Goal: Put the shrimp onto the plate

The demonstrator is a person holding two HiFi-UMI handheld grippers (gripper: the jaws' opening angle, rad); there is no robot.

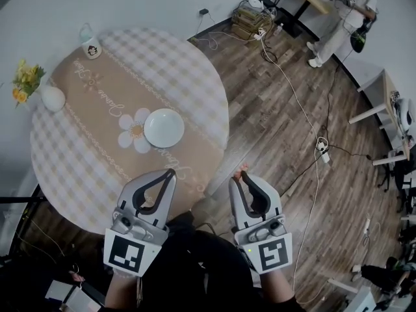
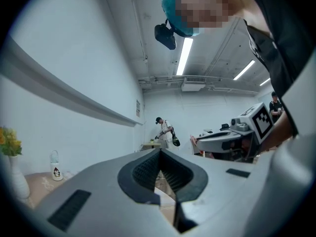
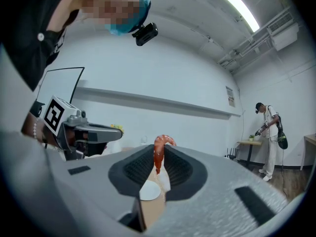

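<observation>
An orange shrimp [image 3: 159, 152] is pinched between the tips of my right gripper [image 3: 159, 158], its curled end sticking up above the jaws; in the head view the shrimp [image 1: 242, 170] shows at the right gripper [image 1: 243, 177], which hangs over the floor just off the table's near right edge. The empty white plate [image 1: 164, 127] lies on the round table [image 1: 78, 155], up and left of that gripper, and shows small between the jaws as the plate [image 3: 149, 192]. My left gripper [image 1: 171, 173] is shut with nothing in it, over the table's near edge [image 2: 159, 152].
A white vase with yellow flowers [image 1: 49, 96] and a small jar [image 1: 91, 47] stand at the table's far left. Cables [image 1: 296, 103] trail over the wooden floor on the right. A person [image 1: 344, 18] stands at a far desk.
</observation>
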